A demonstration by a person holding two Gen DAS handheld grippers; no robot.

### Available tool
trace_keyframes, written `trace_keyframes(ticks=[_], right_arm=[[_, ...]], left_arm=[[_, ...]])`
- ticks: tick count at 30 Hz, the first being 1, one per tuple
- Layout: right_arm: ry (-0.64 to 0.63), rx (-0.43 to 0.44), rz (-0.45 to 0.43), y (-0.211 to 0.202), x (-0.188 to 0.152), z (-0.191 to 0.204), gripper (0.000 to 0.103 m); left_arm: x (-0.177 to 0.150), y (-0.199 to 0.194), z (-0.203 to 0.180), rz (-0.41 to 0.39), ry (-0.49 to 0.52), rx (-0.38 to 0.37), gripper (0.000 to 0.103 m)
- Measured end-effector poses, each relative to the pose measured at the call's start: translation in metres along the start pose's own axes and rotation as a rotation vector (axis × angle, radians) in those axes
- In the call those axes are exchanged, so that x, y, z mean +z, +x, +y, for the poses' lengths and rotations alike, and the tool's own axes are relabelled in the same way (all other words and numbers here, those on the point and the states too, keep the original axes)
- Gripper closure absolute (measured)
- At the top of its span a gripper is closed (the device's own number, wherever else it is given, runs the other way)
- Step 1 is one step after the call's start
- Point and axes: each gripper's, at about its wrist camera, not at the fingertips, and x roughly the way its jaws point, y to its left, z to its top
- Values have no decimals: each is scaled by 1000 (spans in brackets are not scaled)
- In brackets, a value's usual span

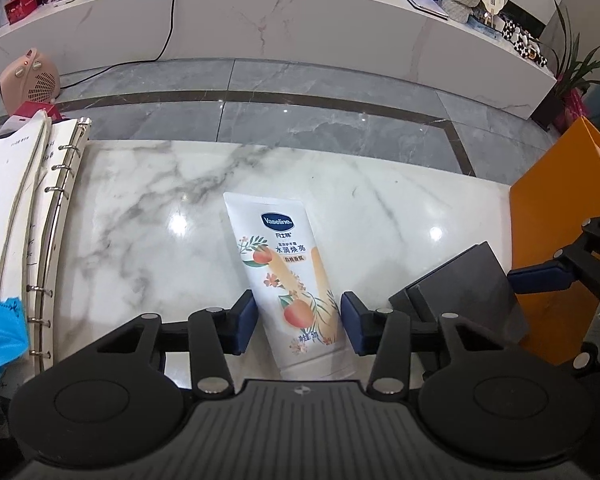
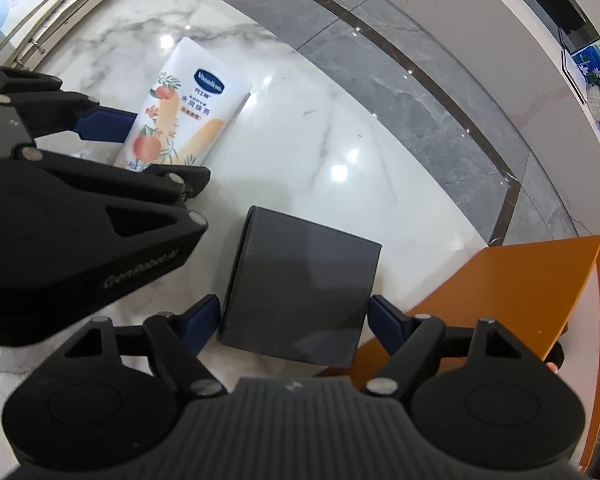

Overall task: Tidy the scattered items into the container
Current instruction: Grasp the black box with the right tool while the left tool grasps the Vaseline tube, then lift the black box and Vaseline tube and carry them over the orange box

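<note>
Left wrist view: Vaseline hand-cream tube (image 1: 290, 280) lies between the spread left hand-held gripper (image 1: 298, 324) — right hand-held gripper (image 2: 294, 320) straddles, unclenched, a black box (image 2: 300, 288) beside the orange container (image 2: 520, 292).

White marble tabletop (image 1: 148, 216) with supported items

A Vaseline tube (image 1: 288, 280) is laid at centre, a black box (image 1: 472, 288) lower right, an orange container (image 1: 552, 240) at right, a ring binder (image 1: 56, 216) at left.
</note>
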Motion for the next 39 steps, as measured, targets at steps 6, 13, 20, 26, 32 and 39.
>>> trace_keyframes(ticks=[6, 13, 20, 26, 32, 39], right_arm=[[12, 19, -16, -3, -4, 0, 22], [25, 29, -41, -16, -3, 0, 22], [37, 32, -67, -31, -4, 1, 22], [43, 36, -89, -42, -3, -2, 22], [47, 34, -111, -59, -4, -4, 22], [48, 27, -136, -81, -7, -5, 22]], left_arm=[[-4, -5, 5, 7, -4, 3, 51], [-1, -15, 6, -8, -3, 13, 52], [1, -23, 5, -15, 4, 20, 53], [2, -33, 3, -21, 7, 24, 53], [6, -49, 1, -40, 18, 32, 53], [8, -70, -4, -58, 29, 46, 53]])
